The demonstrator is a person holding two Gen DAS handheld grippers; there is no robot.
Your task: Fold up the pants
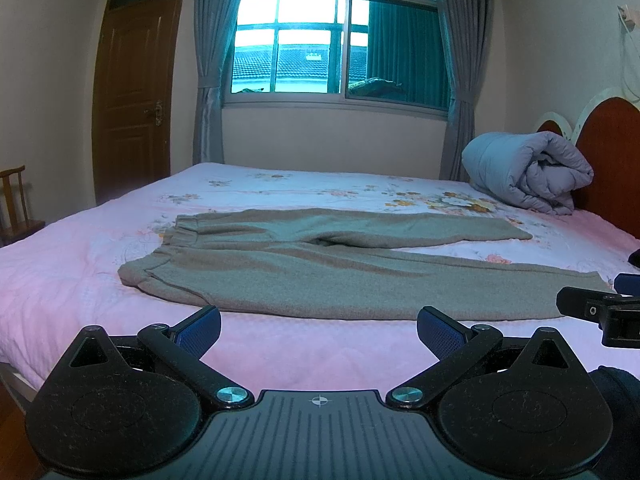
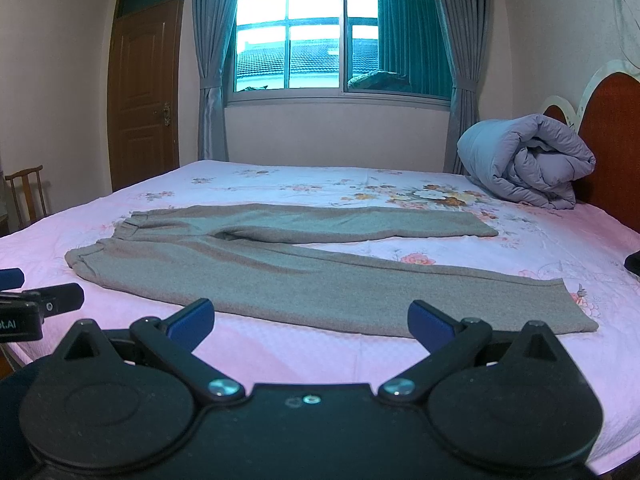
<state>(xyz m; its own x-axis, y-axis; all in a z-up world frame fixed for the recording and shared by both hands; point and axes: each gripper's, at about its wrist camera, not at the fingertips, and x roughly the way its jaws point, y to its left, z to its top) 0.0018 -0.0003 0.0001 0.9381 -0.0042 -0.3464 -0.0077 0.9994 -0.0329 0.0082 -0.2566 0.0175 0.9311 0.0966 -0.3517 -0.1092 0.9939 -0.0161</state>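
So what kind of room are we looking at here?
A home bedroom, most likely: a bed with a floral sheet, a rolled-up duvet against the headboard, and a curtained window.

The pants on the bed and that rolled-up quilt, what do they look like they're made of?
Pants: likely a thick fleece or knit, judging by the matte, fuzzy grey-brown surface and gathered elastic waistband.
Quilt: probably smooth synthetic shell over padding; it looks puffy, with soft creases and a faint sheen.

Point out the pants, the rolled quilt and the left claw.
pants (image 2: 280,276), right wrist view, near leg.
rolled quilt (image 1: 524,168), left wrist view, its side.
left claw (image 1: 319,326), left wrist view, between fingertips.
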